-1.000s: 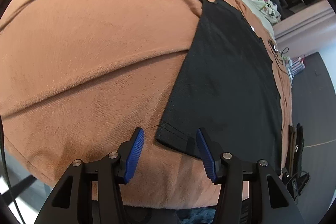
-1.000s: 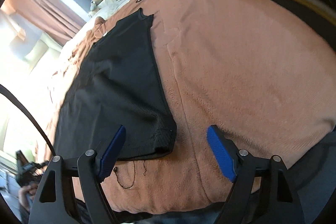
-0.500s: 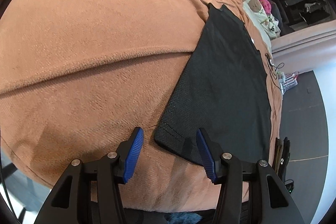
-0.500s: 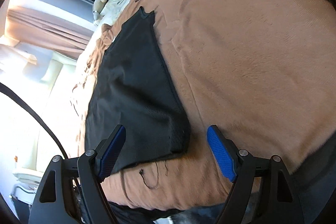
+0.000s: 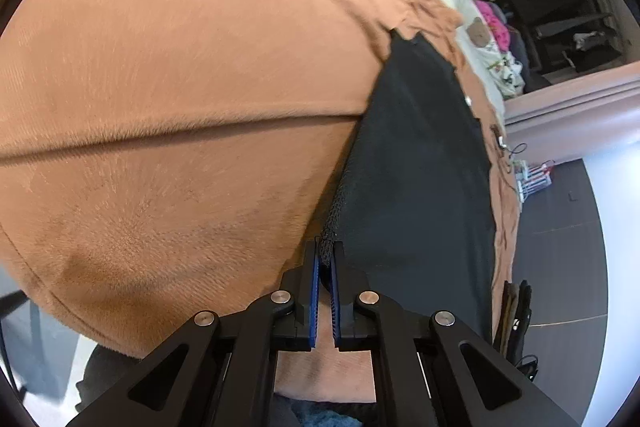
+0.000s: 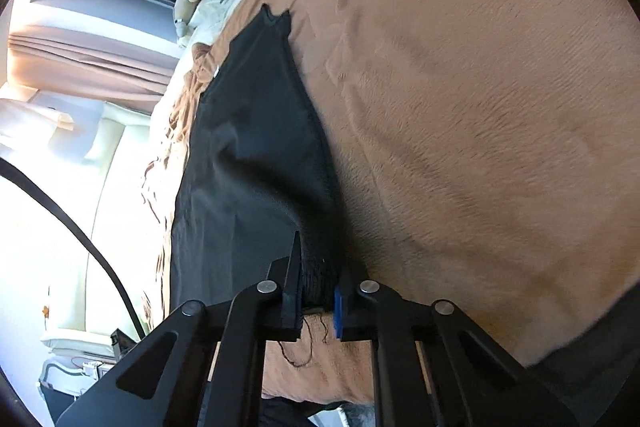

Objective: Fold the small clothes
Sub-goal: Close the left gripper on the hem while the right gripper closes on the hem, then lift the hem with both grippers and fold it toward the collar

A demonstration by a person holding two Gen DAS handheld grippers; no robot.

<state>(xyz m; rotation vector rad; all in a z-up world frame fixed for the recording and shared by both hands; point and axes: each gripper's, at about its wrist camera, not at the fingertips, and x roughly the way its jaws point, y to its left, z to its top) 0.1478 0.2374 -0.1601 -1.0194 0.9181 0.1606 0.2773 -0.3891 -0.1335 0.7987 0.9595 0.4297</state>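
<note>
Your left gripper (image 5: pixel 325 259) is pinched tight on the near left corner of the black garment (image 5: pixel 416 163). Your right gripper (image 6: pixel 318 287) is clamped on the near right corner (image 6: pixel 320 275), a loose thread dangling below. Holding both corners likely lets you lift the hem evenly for a fold. The garment lies flat on a bed's tan blanket (image 5: pixel 180 75), with soft toys (image 6: pixel 188 3) beyond.

We've got a black garment (image 5: pixel 416 163) spread flat and long on the tan blanket (image 5: pixel 180 67), running from the near edge away toward the far end. Its two near corners are lifted and pinched up, the knit hem (image 6: pixel 318 279) bunching there, a loose thread dangling.
</note>
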